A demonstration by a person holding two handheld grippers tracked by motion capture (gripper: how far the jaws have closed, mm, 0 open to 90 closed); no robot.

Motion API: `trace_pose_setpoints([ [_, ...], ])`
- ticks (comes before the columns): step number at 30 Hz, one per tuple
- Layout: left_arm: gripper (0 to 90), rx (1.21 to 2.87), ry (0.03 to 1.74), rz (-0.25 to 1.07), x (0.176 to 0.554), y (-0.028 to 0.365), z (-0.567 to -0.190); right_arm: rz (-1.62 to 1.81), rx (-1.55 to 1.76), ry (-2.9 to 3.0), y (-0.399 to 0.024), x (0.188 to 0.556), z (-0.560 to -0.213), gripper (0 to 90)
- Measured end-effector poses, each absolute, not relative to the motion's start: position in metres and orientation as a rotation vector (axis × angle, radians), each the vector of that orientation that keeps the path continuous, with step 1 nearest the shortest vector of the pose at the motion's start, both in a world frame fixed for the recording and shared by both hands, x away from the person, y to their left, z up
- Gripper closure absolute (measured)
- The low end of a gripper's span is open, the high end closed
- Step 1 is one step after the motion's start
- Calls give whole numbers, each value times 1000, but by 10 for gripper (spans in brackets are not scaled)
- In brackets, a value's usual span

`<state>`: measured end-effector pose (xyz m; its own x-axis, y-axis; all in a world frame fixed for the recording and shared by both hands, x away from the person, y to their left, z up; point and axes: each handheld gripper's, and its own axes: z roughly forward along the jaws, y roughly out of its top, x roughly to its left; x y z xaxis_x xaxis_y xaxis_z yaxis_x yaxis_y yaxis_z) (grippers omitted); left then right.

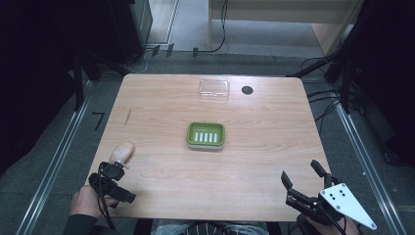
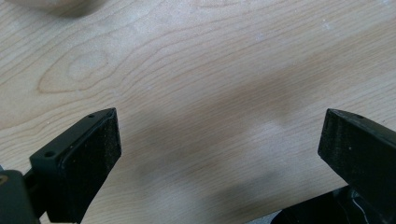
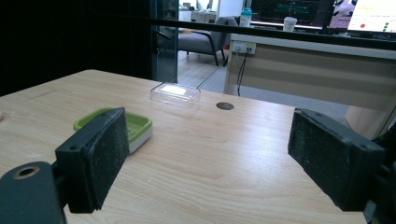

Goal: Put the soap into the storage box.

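Your left hand-held gripper (image 1: 115, 183) sat spread wide and empty over bare worktop (image 1: 161, 176), with the soap (image 1: 122, 152) just beyond it. Your right hand-held gripper (image 1: 301, 177) was gaping too, well short of the green dish (image 1: 206, 135) and clear lid (image 1: 214, 90). That soap looked slippery; I'd guess an off-center pinch squirts it away.

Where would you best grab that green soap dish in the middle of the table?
Probably from above, jaws closing across the shorter width of the green soap dish. It lies flat with a raised rim, and the open right gripper has bare table between.
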<state>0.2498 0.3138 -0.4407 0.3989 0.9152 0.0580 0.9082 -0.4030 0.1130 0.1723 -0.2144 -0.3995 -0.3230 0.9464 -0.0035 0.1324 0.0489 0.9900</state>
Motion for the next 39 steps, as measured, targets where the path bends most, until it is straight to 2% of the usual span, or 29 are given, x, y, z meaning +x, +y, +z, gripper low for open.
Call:
trace_pose_setpoints([
  [16,0,2597,1650,183,255,311,-441,1364,1122,1568,-217,173,-401,132],
  [39,0,2493,1646,264,282,325,-424,1359,1114,1573,-215,174,-400,132],
])
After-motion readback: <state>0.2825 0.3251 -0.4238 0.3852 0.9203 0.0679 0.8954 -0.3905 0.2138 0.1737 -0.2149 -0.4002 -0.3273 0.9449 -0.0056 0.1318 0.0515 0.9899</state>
